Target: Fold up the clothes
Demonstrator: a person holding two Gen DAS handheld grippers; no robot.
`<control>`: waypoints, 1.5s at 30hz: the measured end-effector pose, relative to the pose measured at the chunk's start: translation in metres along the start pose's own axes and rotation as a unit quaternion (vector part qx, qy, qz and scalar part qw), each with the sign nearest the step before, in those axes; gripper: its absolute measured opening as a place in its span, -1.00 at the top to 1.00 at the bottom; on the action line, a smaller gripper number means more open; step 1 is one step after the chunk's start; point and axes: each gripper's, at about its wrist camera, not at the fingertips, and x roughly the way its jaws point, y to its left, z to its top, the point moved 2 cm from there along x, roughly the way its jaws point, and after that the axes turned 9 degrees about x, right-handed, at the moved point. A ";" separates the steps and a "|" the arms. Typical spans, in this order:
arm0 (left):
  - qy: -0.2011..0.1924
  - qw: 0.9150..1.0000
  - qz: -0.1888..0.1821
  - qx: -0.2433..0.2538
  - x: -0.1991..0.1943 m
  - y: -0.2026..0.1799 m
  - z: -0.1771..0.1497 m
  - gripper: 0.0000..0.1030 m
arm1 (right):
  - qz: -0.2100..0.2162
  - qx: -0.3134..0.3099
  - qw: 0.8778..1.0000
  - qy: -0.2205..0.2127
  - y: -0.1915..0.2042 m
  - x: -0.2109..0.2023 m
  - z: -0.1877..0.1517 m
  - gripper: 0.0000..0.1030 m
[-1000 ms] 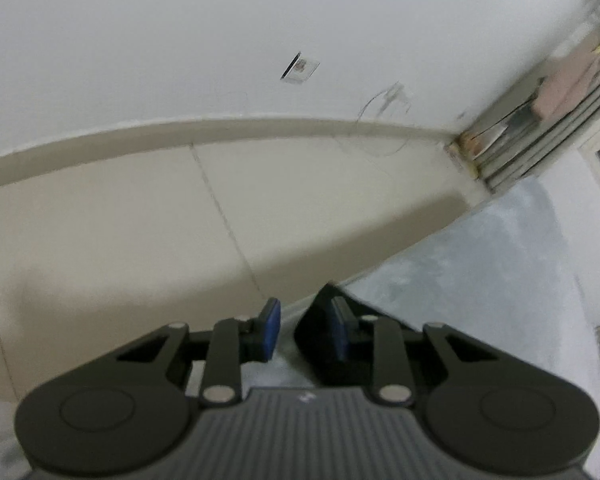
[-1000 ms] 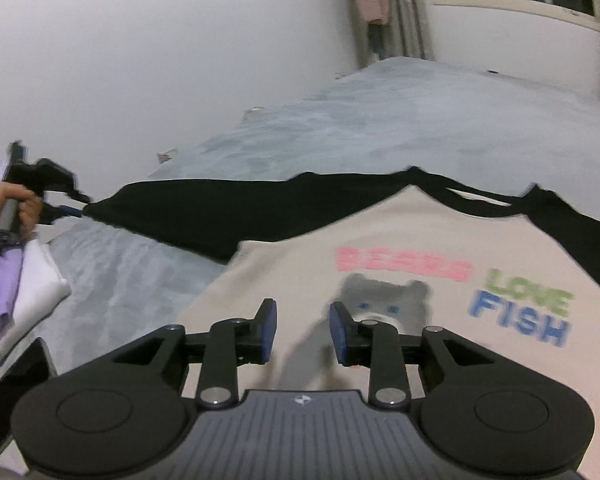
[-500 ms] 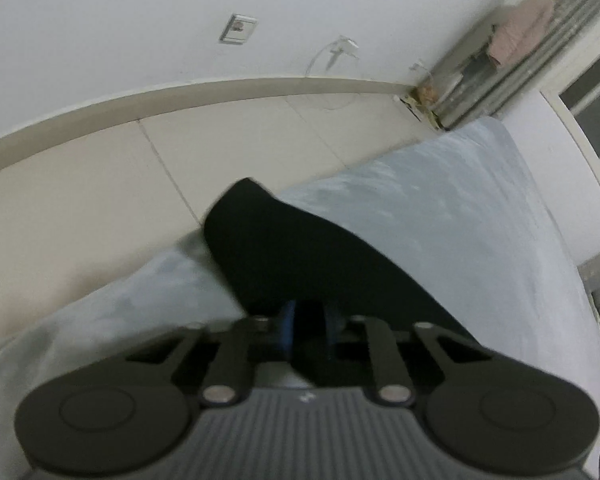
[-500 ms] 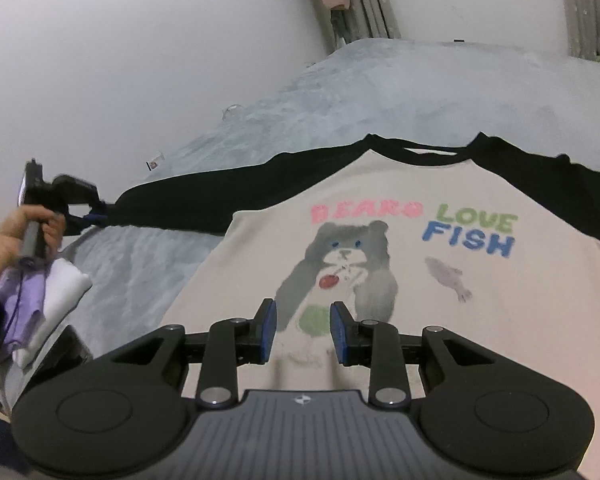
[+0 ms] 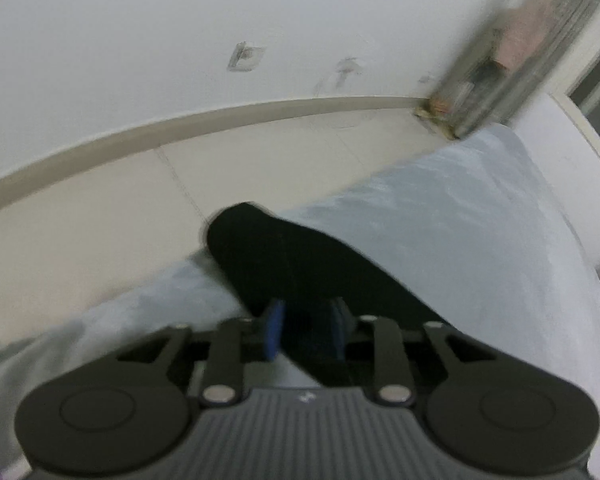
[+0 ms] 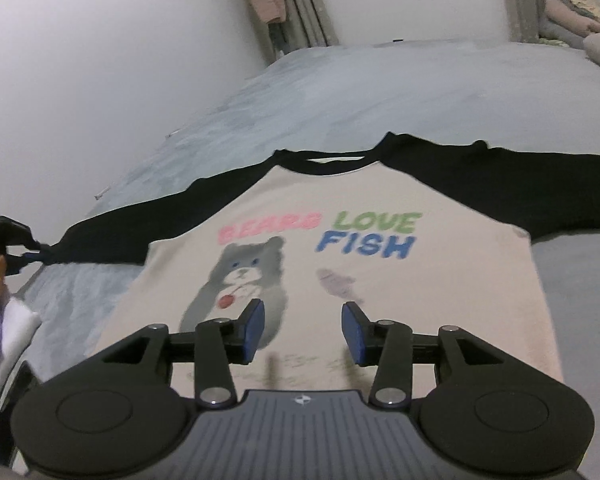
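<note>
The black sleeve end [image 5: 300, 264] of the cream raglan T-shirt with a bear print [image 6: 340, 280] could be lost from the left gripper [image 5: 306, 330] if tension is applied: its jaws have just been opening, with cloth lying between parted pads. The right gripper [image 6: 303, 330], empty, has also just been widening. The shirt is spread flat on the pale grey bedspread [image 6: 380, 92], directly ahead of and beneath the right gripper

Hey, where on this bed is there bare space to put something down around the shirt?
Free: the grey bedspread beyond the shirt collar, up to the window wall, and the strip under the left black sleeve. Crowded: the near left edge, with white and purple cloth, and the pillows far right.
</note>
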 end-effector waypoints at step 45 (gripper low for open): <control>0.025 0.953 -0.213 0.215 0.012 -0.220 -0.171 0.51 | -0.052 0.017 0.997 -0.056 -0.092 -0.013 0.038 0.10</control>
